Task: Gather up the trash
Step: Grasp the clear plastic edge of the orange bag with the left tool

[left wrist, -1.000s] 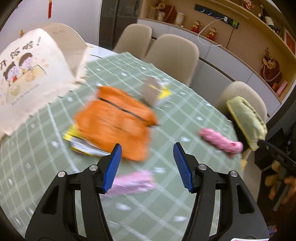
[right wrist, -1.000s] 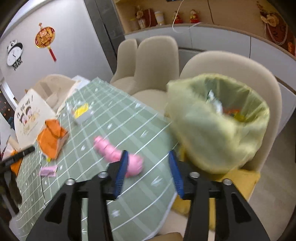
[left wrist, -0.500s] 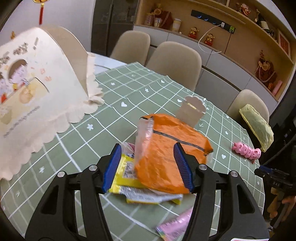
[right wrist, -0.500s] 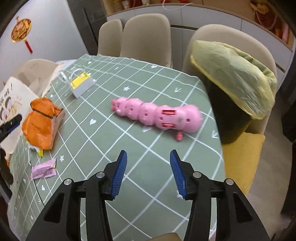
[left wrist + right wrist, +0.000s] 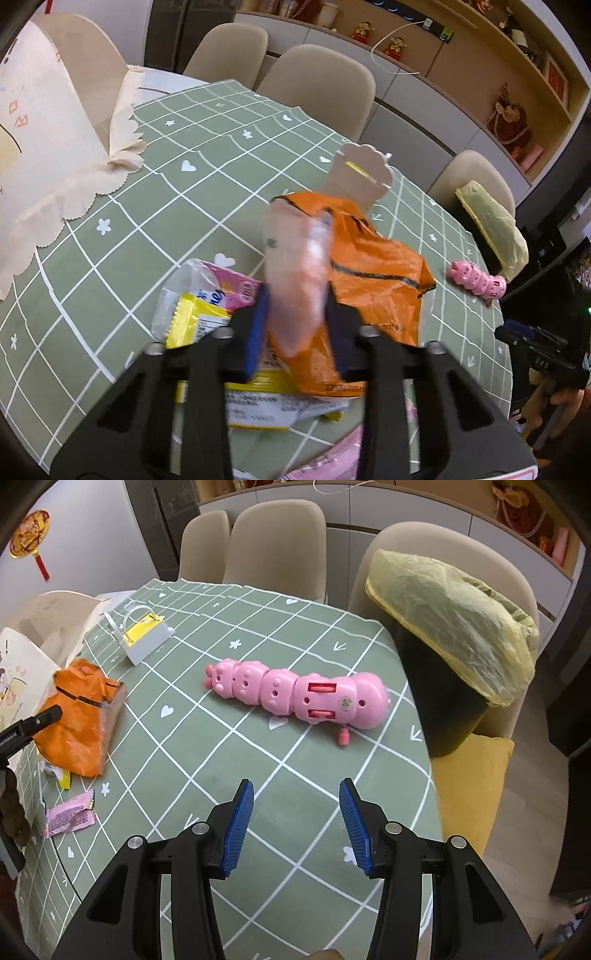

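Currently the left gripper is clenched on the raised flap of the orange bag, which lies on the green table over a yellow wrapper. The right gripper is released and holds nothing, hovering above the table short of the pink toy. Step in hand: pickup of the first trash item. Next move, as judged: lift the bag clear and carry it to the lined bin beyond the table edge.
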`<state>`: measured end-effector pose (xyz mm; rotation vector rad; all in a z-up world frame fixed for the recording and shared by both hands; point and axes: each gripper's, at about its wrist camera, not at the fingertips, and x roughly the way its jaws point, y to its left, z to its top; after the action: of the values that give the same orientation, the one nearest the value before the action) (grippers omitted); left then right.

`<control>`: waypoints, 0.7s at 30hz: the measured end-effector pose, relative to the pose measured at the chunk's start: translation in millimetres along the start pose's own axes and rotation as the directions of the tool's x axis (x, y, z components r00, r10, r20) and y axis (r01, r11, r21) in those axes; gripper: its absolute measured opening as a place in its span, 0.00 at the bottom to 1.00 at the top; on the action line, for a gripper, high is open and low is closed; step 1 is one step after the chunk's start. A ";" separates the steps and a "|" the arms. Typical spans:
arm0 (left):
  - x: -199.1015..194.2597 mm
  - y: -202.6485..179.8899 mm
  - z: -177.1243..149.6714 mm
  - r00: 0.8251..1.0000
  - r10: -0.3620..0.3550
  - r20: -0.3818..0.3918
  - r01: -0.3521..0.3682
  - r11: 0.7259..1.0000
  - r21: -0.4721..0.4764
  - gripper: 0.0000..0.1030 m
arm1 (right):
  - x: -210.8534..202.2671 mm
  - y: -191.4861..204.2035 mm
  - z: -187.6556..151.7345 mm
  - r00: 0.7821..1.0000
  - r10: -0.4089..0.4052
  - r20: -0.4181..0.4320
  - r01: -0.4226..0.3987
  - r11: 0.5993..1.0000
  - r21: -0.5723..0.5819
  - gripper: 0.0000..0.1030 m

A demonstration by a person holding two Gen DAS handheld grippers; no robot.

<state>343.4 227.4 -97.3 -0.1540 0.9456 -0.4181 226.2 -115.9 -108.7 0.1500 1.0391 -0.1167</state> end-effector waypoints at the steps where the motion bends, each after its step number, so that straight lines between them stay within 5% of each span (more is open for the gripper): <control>1: -2.5 -2.1 -1.1 1.000 -0.009 0.001 0.009 1.000 0.006 0.22 | -0.7 0.6 0.7 1.000 0.004 0.001 -0.004 1.000 0.000 0.45; 9: -14.5 -20.4 -11.9 0.986 -0.153 -0.066 0.153 0.988 -0.002 0.14 | -14.2 41.7 17.1 0.990 0.133 0.038 -0.128 0.986 -0.109 0.45; 15: -15.6 -47.9 -33.4 0.983 -0.152 -0.101 0.161 0.982 0.094 0.14 | -15.2 80.7 17.2 0.949 0.312 -0.034 -0.311 0.921 -0.234 0.45; 21: -20.6 -50.3 -42.2 0.982 -0.160 -0.097 0.169 0.981 0.094 0.14 | 0.3 111.7 12.3 0.937 0.338 -0.088 -0.348 0.878 -0.328 0.45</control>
<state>284.5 192.4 -90.8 -0.1222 1.0003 -0.6296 255.4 -8.2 -95.2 0.0195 1.0303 0.3900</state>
